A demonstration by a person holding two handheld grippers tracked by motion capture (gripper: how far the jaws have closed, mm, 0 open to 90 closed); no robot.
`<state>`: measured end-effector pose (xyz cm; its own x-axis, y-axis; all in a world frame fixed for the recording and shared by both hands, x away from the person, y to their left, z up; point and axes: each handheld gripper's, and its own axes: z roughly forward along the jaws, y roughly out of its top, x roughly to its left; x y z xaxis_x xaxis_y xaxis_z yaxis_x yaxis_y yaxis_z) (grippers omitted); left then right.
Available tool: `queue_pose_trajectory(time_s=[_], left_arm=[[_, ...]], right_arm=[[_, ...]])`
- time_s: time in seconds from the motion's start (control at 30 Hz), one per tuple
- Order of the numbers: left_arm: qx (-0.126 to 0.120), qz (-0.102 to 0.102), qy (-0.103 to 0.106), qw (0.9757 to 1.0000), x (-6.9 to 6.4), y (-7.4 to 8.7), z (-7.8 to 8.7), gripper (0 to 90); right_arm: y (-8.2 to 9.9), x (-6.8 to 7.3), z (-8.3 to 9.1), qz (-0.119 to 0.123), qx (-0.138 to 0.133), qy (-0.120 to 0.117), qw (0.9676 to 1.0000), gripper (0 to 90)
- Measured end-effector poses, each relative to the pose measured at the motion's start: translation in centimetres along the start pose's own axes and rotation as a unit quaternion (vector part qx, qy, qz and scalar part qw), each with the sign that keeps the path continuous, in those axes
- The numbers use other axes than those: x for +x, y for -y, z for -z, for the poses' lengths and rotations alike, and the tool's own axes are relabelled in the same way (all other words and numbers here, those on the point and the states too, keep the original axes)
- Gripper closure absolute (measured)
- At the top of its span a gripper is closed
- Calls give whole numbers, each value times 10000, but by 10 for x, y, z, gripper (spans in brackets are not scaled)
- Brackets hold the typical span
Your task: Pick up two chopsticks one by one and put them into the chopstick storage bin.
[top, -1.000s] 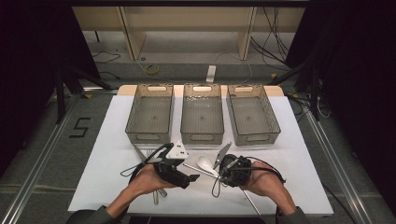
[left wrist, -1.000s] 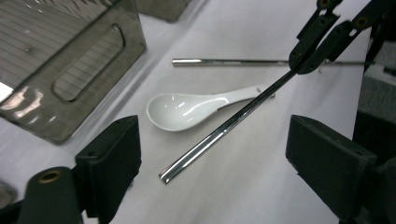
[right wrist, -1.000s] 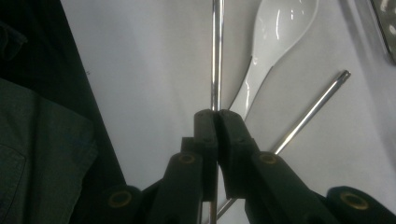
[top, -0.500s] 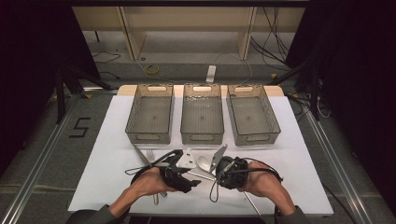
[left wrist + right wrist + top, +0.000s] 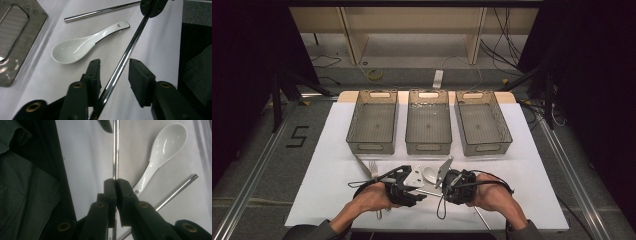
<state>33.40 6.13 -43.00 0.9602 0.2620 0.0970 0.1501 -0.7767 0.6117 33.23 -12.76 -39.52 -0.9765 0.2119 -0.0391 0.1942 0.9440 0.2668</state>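
Note:
A thin steel rod (image 5: pixel 125 57) runs between my two grippers, just above the white table. My right gripper (image 5: pixel 116 182) is shut on one end of the rod (image 5: pixel 115 157). My left gripper (image 5: pixel 115 65) has the rod between its jaws. Those jaws have just been closing, and a gap still shows on each side of the rod. In the high view the left gripper (image 5: pixel 419 194) and right gripper (image 5: pixel 441 192) nearly meet at the table's front edge. A white ceramic spoon (image 5: pixel 82 46) lies beside them, with a second steel rod (image 5: pixel 100 11) beyond it.
Three clear plastic bins (image 5: pixel 428 127) stand in a row at the back of the white table (image 5: pixel 537 165). A fork (image 5: pixel 373 170) and another slim utensil (image 5: pixel 362 164) lie left of my left hand. Dark floor surrounds the table.
My left gripper has tipped and shifted a little toward the right gripper, uncovering the fork at its left. The right hand has stayed put.

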Motion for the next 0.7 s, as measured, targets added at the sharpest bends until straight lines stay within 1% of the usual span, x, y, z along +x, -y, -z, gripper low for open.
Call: queue_pose_trajectory(time_s=[0.03, 0.07, 0.1, 0.13, 0.17, 0.2, 0.23, 0.27, 0.3, 0.33, 0.37, 0.4, 0.43, 0.47, 0.5, 0.53, 0.57, 0.6, 0.63, 0.67, 0.7], left_arm=[[5, -17, -5, 10000, 0, 0, 0, 669], [-4, -20, 12, 10000, 0, 1, 0, 669], [22, -93, 48, 9999, 0, 1, 1, 690], [6, -83, 74, 9999, -1, 1, 1, 690], [50, -163, 95, 9998, -1, 0, 2, 710], [40, -178, 127, 9998, -2, 1, 1, 710], [67, -232, 187, 9995, -3, 1, 1, 730], [81, -253, 214, 9994, -3, 1, 1, 730], [125, -303, 284, 9991, -3, 2, 1, 750], [122, -304, 320, 9989, -3, 2, 1, 750], [144, -363, 410, 9984, -4, 4, -1, 771], [144, -363, 410, 9984, -4, 4, -1, 788], [156, -414, 453, 9980, -5, 4, -1, 788], [163, -430, 524, 9976, -6, 4, -1, 831], [152, -398, 533, 9977, -7, 4, -1, 834], [152, -398, 533, 9977, -7, 4, -1, 835], [172, -360, 488, 9980, -6, 4, -1, 835], [186, -358, 471, 9981, -5, 5, -1, 835], [155, -301, 445, 9984, -3, 5, 0, 836], [137, -265, 435, 9986, -2, 5, 2, 836], [100, -230, 406, 9989, -1, 5, 3, 836]], right_arm=[[0, 1, -1, 8, -17, 12, 10000, 869], [0, 1, -1, 8, -17, 12, 10000, 869], [0, 3, 0, 31, 3, 34, 10000, 869], [0, 3, 0, 31, 3, 34, 10000, 869], [0, 3, 0, 109, 24, 27, 9999, 868], [0, 3, 0, 109, 24, 27, 9999, 868], [0, 3, 0, 172, 26, -19, 9998, 867], [0, 3, 0, 172, 26, -19, 9998, 867], [2, 3, -1, 237, -8, -39, 9997, 863], [2, 3, -1, 237, -8, -39, 9997, 863], [2, 2, -2, 234, -46, -54, 9997, 854], [3, 1, -2, 244, -93, -34, 9997, 842], [3, 1, -2, 244, -93, -34, 9997, 842], [4, -3, -1, 46, -203, 57, 9998, 807], [5, -6, 1, -121, -256, 62, 9996, 832], [5, -6, 1, -121, -256, 62, 9996, 832], [7, -9, 3, -145, -301, 88, 9994, 788], [9, -10, 6, -241, -395, 142, 9988, 762], [10, -9, 12, -326, -480, 204, 9981, 699], [10, -9, 12, -326, -480, 204, 9981, 699], [11, -10, 18, -443, -590, 322, 9968, 629]])
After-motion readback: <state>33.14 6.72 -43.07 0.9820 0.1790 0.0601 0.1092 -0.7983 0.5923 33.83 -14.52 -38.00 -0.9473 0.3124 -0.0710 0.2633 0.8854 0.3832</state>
